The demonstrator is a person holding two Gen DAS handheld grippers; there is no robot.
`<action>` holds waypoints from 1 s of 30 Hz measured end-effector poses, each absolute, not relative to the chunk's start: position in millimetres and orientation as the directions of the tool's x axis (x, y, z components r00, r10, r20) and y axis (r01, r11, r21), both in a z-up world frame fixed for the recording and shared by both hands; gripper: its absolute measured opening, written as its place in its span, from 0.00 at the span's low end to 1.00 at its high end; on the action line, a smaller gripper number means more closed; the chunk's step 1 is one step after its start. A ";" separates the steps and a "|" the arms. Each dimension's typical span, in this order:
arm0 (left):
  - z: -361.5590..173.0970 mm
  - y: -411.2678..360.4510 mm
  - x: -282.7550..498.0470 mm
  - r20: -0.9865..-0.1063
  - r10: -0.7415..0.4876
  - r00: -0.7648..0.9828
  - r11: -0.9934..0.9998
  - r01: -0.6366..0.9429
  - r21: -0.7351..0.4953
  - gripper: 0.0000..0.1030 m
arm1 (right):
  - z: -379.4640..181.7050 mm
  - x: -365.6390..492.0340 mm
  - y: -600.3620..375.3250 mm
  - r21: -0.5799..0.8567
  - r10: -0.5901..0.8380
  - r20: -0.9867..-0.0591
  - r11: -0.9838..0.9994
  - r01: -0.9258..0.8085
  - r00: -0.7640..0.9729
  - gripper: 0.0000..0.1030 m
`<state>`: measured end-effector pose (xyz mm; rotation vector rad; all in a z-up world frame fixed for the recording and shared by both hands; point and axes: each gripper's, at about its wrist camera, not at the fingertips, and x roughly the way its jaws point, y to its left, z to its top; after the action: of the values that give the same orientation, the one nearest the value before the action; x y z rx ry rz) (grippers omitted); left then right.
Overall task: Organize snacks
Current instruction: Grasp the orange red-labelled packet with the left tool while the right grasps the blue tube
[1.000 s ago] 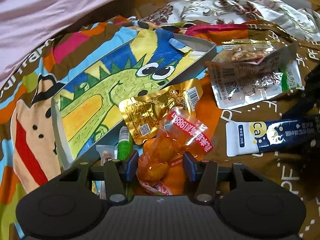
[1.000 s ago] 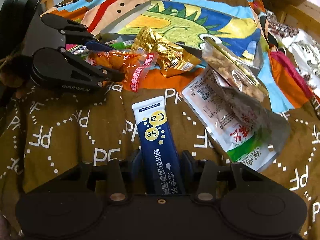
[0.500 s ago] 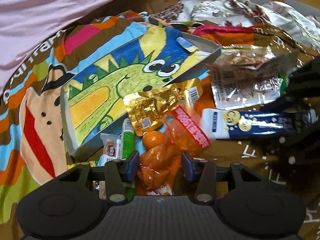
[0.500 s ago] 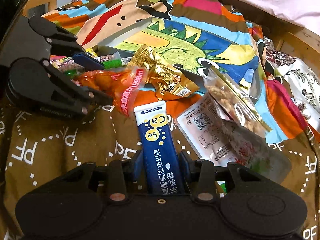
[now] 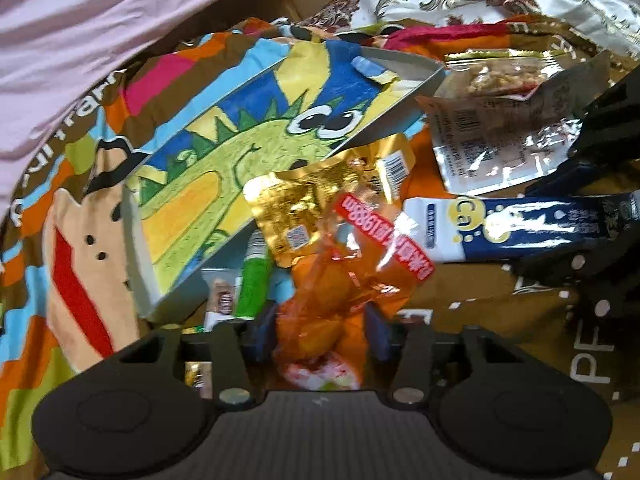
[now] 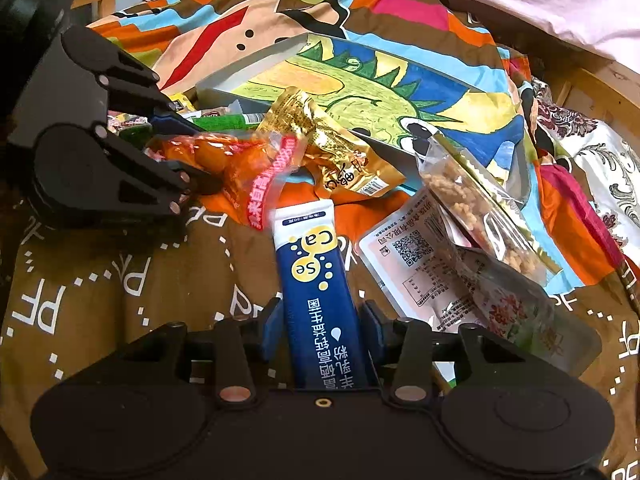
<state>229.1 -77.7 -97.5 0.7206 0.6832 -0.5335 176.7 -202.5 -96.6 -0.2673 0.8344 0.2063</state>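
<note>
An orange snack packet (image 5: 340,292) with a red label sits between the pads of my left gripper (image 5: 320,330). Those jaws are closing and the pads press its sides. The right wrist view shows the same left gripper (image 6: 196,152) at the left, pinching that packet (image 6: 224,160). My right gripper (image 6: 322,320) holds a blue and white sachet (image 6: 316,272) lengthwise. Its jaws are opening slightly, and the pads still touch the sachet. The sachet's white end (image 5: 428,232) lies beside the orange packet. Behind both stands a dinosaur-printed box (image 5: 240,152), open side toward the snacks.
A gold packet (image 5: 304,200) leans on the box's edge. A clear bag of puffed grains (image 6: 480,200) and a white printed packet (image 6: 416,272) lie to the right. A green tube (image 5: 254,284) and small wrappers lie by the box. Everything rests on a patterned blanket (image 6: 100,280).
The left jaws have drawn in on the orange packet. The blue sachet, held by the right gripper, has shifted toward the orange packet and the box. Both views have tilted slightly.
</note>
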 end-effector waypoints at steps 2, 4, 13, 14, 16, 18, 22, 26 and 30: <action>-93.7 -76.4 228.2 -0.721 -0.195 0.665 0.641 0.643 0.419 0.36 | -96.1 175.8 -201.9 -0.158 0.074 -0.750 0.945 -0.286 0.657 0.43; -91.7 -73.8 226.3 -0.725 -0.197 0.659 0.655 0.639 0.403 0.36 | -95.4 174.3 -200.4 -0.171 0.068 -0.743 0.942 -0.287 0.666 0.42; -77.1 -72.6 205.8 -0.742 -0.220 0.633 0.712 0.624 0.322 0.35 | -97.9 171.2 -199.1 -0.203 0.060 -0.734 0.931 -0.303 0.676 0.41; -78.4 -73.5 204.5 -0.743 -0.219 0.632 0.710 0.626 0.323 0.35 | -98.1 171.0 -199.1 -0.205 0.060 -0.733 0.930 -0.305 0.677 0.41; -81.5 -75.0 202.7 -0.737 -0.214 0.642 0.701 0.626 0.342 0.35 | -97.4 170.5 -197.3 -0.217 0.055 -0.729 0.927 -0.306 0.682 0.40; -81.5 -74.7 203.5 -0.732 -0.217 0.646 0.710 0.620 0.335 0.35 | -95.9 167.1 -193.7 -0.252 0.041 -0.714 0.916 -0.312 0.699 0.40; -73.5 -70.7 203.5 -0.713 -0.235 0.660 0.746 0.593 0.303 0.35 | -94.4 159.8 -185.3 -0.368 -0.001 -0.662 0.872 -0.324 0.750 0.39; -64.2 -66.5 201.7 -0.695 -0.257 0.671 0.776 0.572 0.265 0.35 | -92.7 154.8 -180.2 -0.449 -0.022 -0.614 0.832 -0.326 0.789 0.39; -54.1 -59.6 202.1 -0.675 -0.278 0.684 0.815 0.540 0.211 0.35 | -89.5 150.2 -177.5 -0.509 -0.031 -0.568 0.798 -0.322 0.822 0.39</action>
<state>202.1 -59.6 -54.1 0.4169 0.6748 -0.4737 150.2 -177.5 -89.5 -0.6348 0.5932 0.1661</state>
